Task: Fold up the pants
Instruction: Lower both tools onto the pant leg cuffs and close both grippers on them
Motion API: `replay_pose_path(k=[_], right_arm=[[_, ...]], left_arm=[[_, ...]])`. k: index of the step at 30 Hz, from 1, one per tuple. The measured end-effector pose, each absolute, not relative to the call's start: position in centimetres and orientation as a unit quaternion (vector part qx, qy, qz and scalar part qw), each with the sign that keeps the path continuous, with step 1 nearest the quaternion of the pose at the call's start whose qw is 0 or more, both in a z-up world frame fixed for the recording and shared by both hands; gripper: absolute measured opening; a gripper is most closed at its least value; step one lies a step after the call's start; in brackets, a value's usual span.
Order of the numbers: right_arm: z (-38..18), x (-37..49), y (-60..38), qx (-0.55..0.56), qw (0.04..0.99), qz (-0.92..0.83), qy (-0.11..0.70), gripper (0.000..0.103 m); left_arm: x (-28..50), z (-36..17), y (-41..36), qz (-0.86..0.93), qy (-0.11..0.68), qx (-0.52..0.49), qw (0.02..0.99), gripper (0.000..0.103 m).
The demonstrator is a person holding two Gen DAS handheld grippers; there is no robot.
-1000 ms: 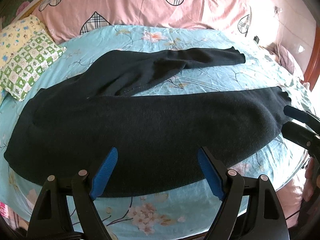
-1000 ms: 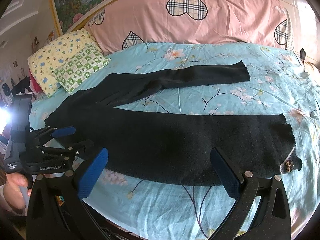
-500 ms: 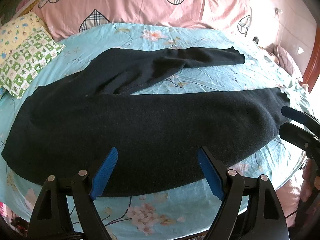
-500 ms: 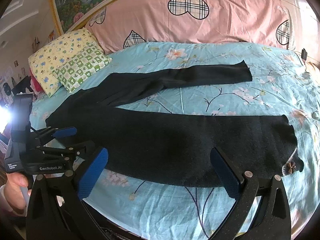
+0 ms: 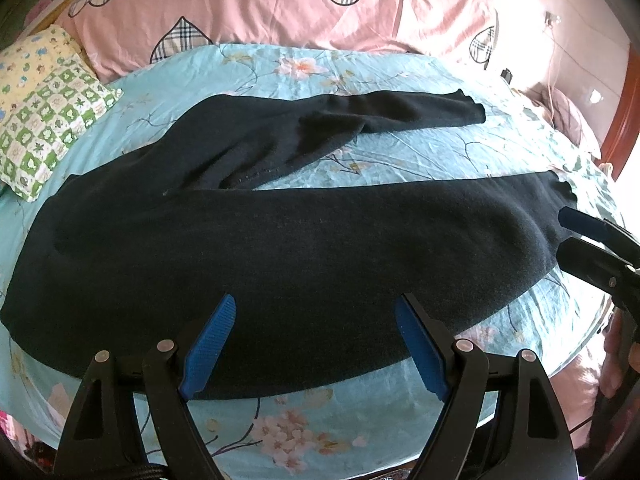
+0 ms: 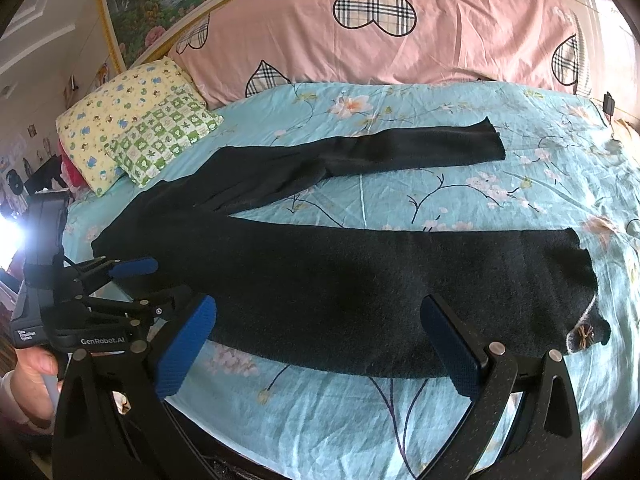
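Black pants [image 5: 280,240] lie spread flat on a blue floral bed sheet [image 5: 400,156], waist to the left, the two legs splayed apart to the right. They also show in the right wrist view [image 6: 360,280]. My left gripper [image 5: 316,332] is open and empty, just above the near edge of the near leg. My right gripper [image 6: 316,340] is open and empty over the near leg's lower edge, close to its cuff [image 6: 576,280]. The right gripper shows at the right edge of the left wrist view [image 5: 584,240]; the left gripper shows at the left of the right wrist view [image 6: 132,276].
A long pink pillow [image 6: 400,32] with plaid hearts lies along the headboard. Two patterned pillows [image 6: 136,140] sit at the back left. The bed's near edge [image 6: 360,448] is just below my grippers. A framed painting [image 6: 168,4] hangs on the wall.
Both grippers have drifted slightly forward over the pants. Both stay open; the pants have not moved.
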State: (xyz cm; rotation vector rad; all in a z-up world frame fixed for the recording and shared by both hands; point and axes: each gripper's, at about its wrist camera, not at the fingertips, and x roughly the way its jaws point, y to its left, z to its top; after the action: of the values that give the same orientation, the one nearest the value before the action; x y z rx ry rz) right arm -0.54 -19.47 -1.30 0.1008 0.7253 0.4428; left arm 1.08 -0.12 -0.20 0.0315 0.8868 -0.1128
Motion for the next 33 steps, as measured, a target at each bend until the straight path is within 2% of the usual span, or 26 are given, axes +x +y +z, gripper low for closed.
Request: replay_pose_path(k=[16, 33], right_arm=[[-0.3, 2.2, -20.8, 0.062, 0.909, 0.214, 0.352, 0.102], [1.9, 11.0, -25.2, 0.105, 0.903, 0.196, 0.367, 0.102]], left_arm=[[3.9, 1.2, 0.8, -0.055, 0.422, 0.018, 0.905, 0.083], [11.5, 3.7, 1.1, -0.063, 0.420, 0.040, 0.904, 0.083]])
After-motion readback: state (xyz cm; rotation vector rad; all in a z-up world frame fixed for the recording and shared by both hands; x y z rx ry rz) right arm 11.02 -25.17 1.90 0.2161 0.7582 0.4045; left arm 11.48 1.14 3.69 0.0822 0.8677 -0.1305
